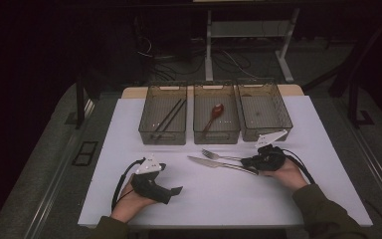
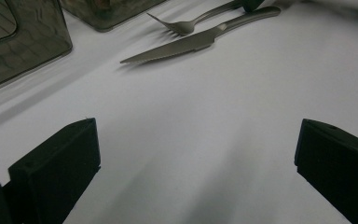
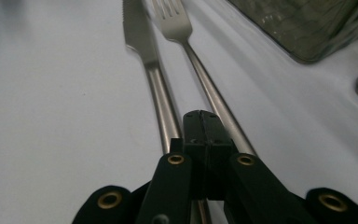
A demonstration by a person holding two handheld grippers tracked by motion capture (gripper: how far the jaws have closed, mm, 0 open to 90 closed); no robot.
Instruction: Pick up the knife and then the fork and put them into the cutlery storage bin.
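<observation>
The right gripper (image 1: 248,162) lies low on the white bench (image 1: 219,199), jaws pressed together with nothing between them, their tip resting between the handles of the knife (image 1: 219,165) and the fork (image 1: 220,156). Knife and fork lie side by side on the bench, just in front of the middle bin (image 1: 216,130). The left gripper (image 1: 176,190) rests near the bench's front edge, jaws wide apart and empty, well apart from the cutlery.
</observation>
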